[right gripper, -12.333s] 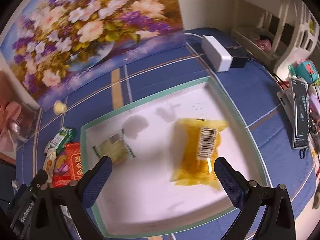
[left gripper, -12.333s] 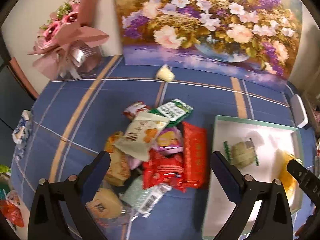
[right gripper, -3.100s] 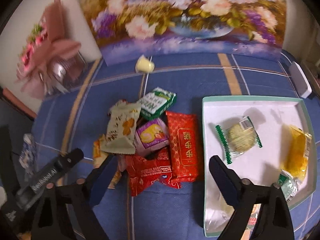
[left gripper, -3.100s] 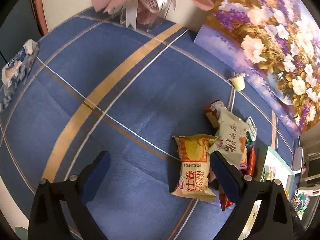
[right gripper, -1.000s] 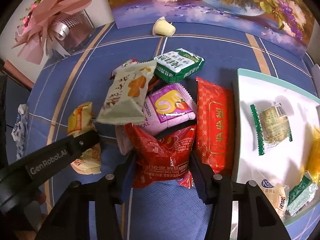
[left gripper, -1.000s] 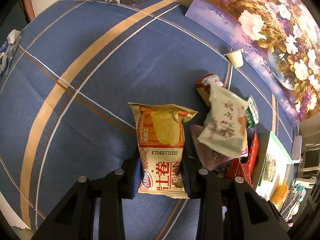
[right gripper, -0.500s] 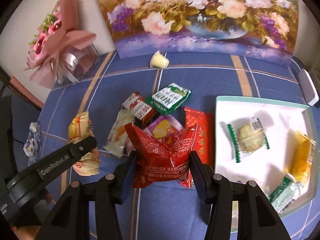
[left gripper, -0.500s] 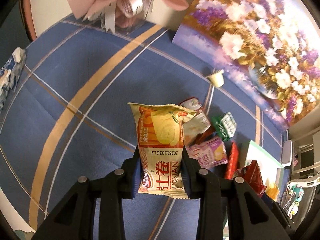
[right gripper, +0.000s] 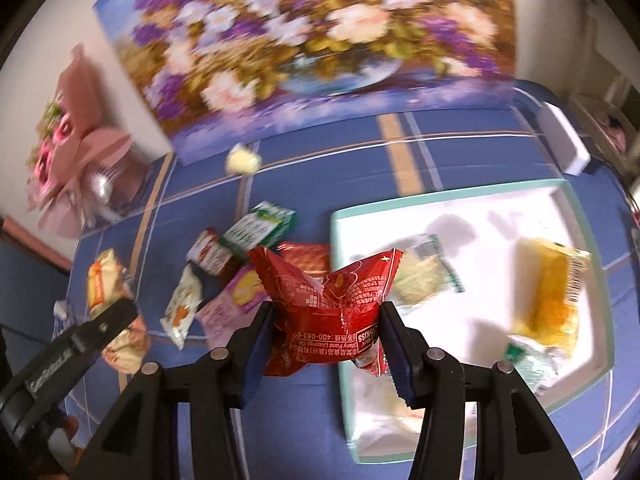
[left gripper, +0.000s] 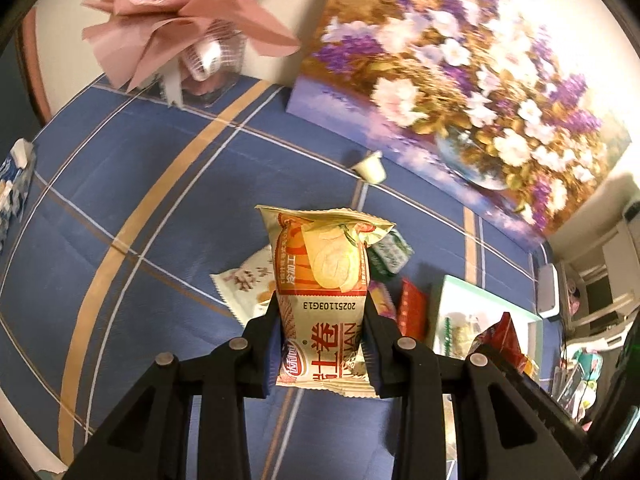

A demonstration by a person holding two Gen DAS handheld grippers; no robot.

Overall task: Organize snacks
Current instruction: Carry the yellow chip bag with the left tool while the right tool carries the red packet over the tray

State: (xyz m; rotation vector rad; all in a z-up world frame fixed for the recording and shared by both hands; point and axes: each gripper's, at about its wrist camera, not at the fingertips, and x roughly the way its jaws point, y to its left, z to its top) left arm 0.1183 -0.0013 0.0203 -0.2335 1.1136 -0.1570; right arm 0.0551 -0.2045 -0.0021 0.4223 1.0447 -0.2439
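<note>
My left gripper (left gripper: 322,336) is shut on an orange-and-cream snack packet (left gripper: 322,280), held up off the blue cloth. My right gripper (right gripper: 326,334) is shut on a crumpled red snack bag (right gripper: 328,296), lifted beside the left edge of the white tray (right gripper: 520,196). That red bag (left gripper: 500,338) also shows at the right of the left wrist view, over the tray (left gripper: 450,292). The orange packet (right gripper: 104,280) and left gripper appear at the left of the right wrist view. The loose pile holds a green packet (right gripper: 260,226), a pink packet (right gripper: 234,300) and a pale packet (right gripper: 182,308).
In the tray lie a yellow packet (right gripper: 550,292), a green-edged pastry (right gripper: 424,276) and smaller packets. A flower painting (right gripper: 320,40) leans on the wall behind. A pink bouquet (left gripper: 188,12) stands at the back left, a small cream cup (left gripper: 370,168) before the painting, a white box (right gripper: 564,144) at the right.
Both grippers have risen with their packets off the cloth. The right one has carried the red bag rightward to the tray's edge. The pale packet has slid down flat onto the cloth.
</note>
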